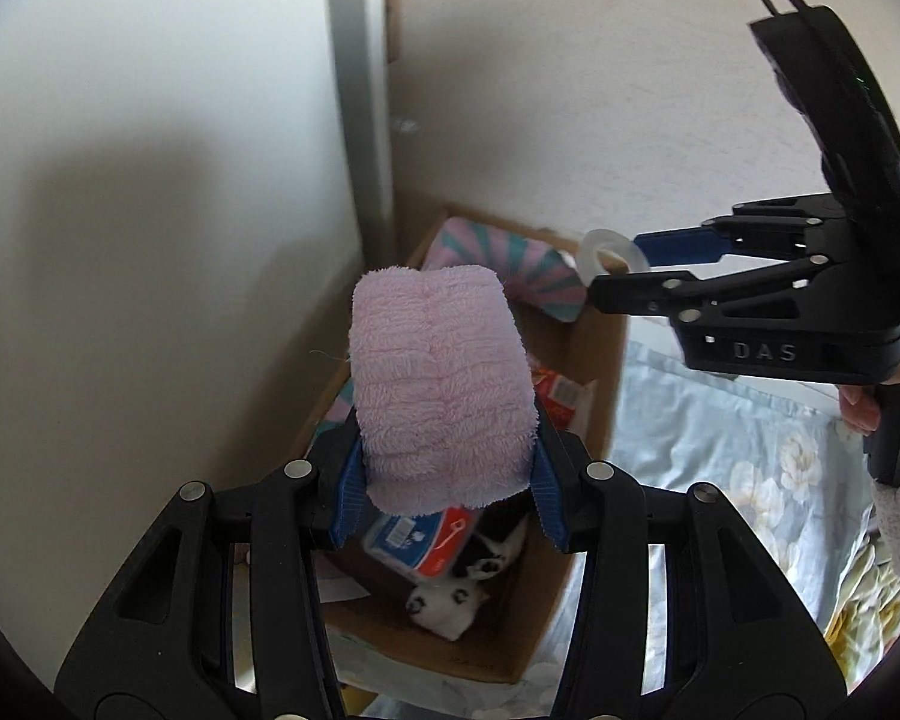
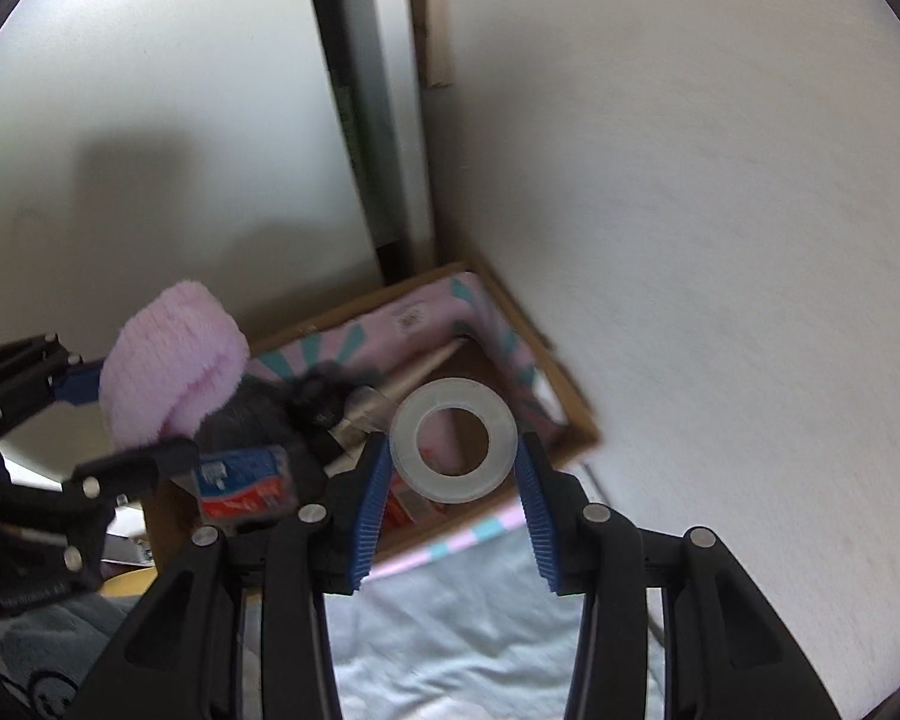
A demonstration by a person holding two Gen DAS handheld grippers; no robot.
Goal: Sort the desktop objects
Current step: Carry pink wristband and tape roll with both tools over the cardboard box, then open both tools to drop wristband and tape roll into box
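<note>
Over the cardboard box (image 1: 594, 360): both claws loaded, drop still to come.

In the left wrist view, the left gripper (image 1: 447, 468) is clamped partway shut on a rolled pink towel (image 1: 438, 384), which stands up at frame centre with its long axis running away from the camera; the box opening lies directly below and behind it. The right gripper (image 2: 453, 468) is pinched on a clear tape roll (image 2: 453, 438), hole facing the camera, with the box (image 2: 576, 420) just beyond its fingertips at mid-frame. Judging by this, the left claw sits more squarely over the box; the right must reach slightly further toward the corner.
</note>
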